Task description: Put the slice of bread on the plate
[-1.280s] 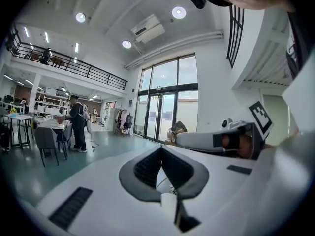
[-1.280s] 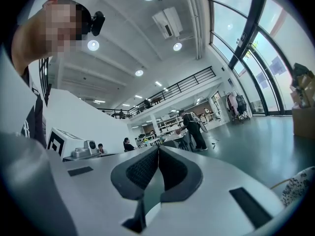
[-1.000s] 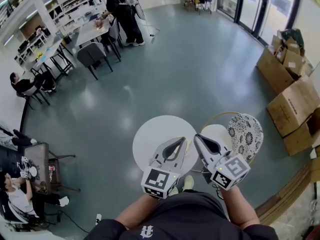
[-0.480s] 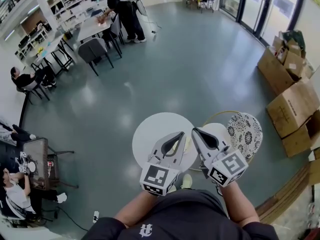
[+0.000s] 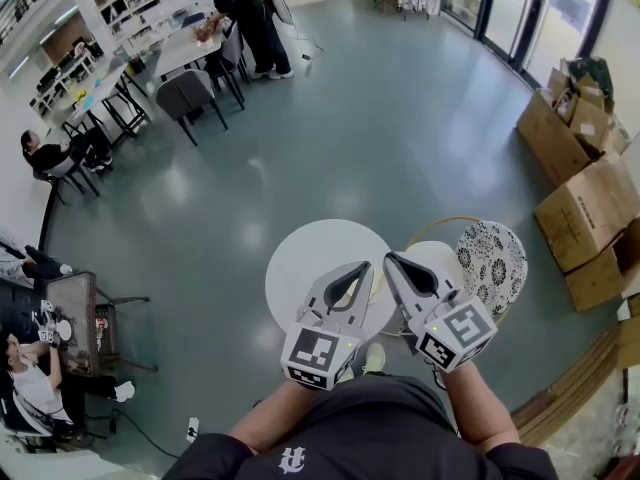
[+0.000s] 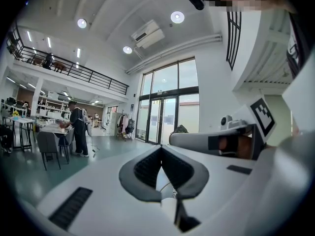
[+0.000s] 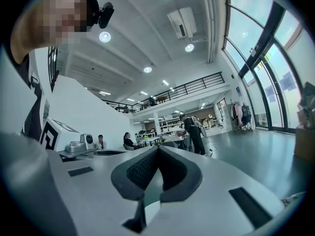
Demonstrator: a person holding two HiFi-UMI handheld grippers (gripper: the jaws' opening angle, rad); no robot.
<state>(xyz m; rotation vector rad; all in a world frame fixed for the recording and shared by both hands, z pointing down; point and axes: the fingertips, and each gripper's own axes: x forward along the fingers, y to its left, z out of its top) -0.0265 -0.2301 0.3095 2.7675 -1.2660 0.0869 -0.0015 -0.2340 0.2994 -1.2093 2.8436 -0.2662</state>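
A person in a dark top stands at a round white table [image 5: 300, 258] in a wide hall with a grey-green floor [image 5: 400, 118], holding out a two-jaw tool in each hand, both pointing level.

The left gripper [image 5: 359, 267] reaches over the near right part of the tabletop. Its own view shows the jaws pressed together at the tip with nothing between them. The right gripper [image 5: 391, 260] sits just beside it, to the right of the table's edge, near a round seat with a black-and-white pattern [image 5: 492, 268]. Its jaws also meet at the tip and hold nothing.

The slice of bread and the plate cannot be made out in any view. The grippers and the person's arms cover the near side of the table, and the bare part of it shows only white.

Cardboard boxes [image 5: 585, 208] are stacked at the far right by the wall. At the far left, a standing person in black [image 5: 250, 18] leans over a work table with grey chairs [image 5: 185, 103] around it, and another person [image 5: 50, 163] sits further left. Tall glass doors [image 6: 165, 107] close the hall in the left gripper view, with a railed upper gallery [image 6: 74, 70] above the work tables.
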